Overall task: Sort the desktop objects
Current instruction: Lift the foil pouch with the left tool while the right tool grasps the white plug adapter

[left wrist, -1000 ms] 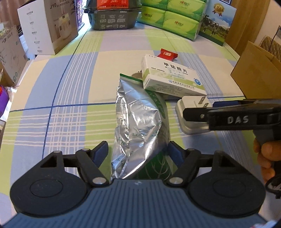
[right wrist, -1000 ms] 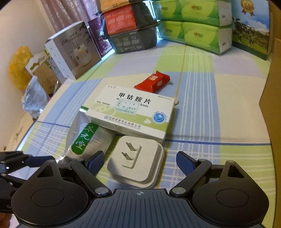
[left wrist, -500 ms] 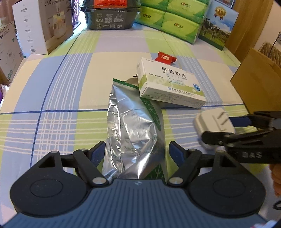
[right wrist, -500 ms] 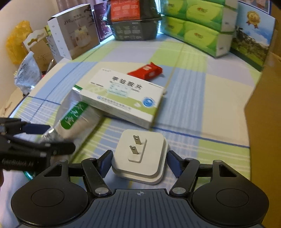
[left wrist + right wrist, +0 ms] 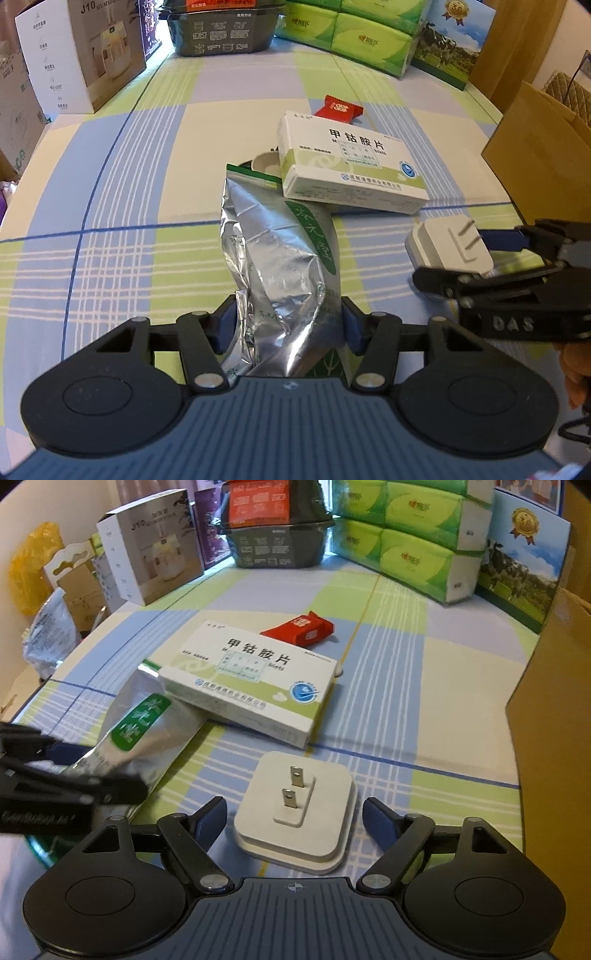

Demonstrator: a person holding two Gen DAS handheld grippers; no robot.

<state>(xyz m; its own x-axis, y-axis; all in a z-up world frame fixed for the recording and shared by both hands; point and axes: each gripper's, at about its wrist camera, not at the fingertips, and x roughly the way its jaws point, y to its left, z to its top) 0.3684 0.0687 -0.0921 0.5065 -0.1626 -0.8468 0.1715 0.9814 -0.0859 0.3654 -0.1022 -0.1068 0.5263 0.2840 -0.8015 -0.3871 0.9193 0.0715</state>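
1. The left gripper (image 5: 288, 325) is closed onto the near end of the foil pouch (image 5: 277, 266); its blue pads press the crumpled silver sides. The pouch's far end is tucked beneath the medicine box (image 5: 351, 162), so pulling it out may drag the box.
2. The right gripper (image 5: 293, 812) is spread wide with the white plug adapter (image 5: 295, 808) between its fingers, neither pad touching in its own view. In the left view the adapter looks tilted up against that gripper; I cannot tell whether it is lifted or resting on the table (image 5: 424, 701).
3. The red snack packet (image 5: 299, 629) lies untouched just behind the medicine box. A small round white thing (image 5: 266, 164) peeks out beside the box, too hidden to identify.
4. Judging by this, sorting has barely started: all items are clustered mid-table and nothing visibly sits in the cardboard box (image 5: 554, 738) at the right, whose inside is hidden.
5. Writing: the medicine box reads "甲钴胺片". The pouch carries a green label with white Chinese script I cannot read surely. The right gripper's side shows "DAS". A white carton (image 5: 81, 55) at the table's far left reads "J10". Green tissue packs (image 5: 417, 535) line the back; their print is too small.
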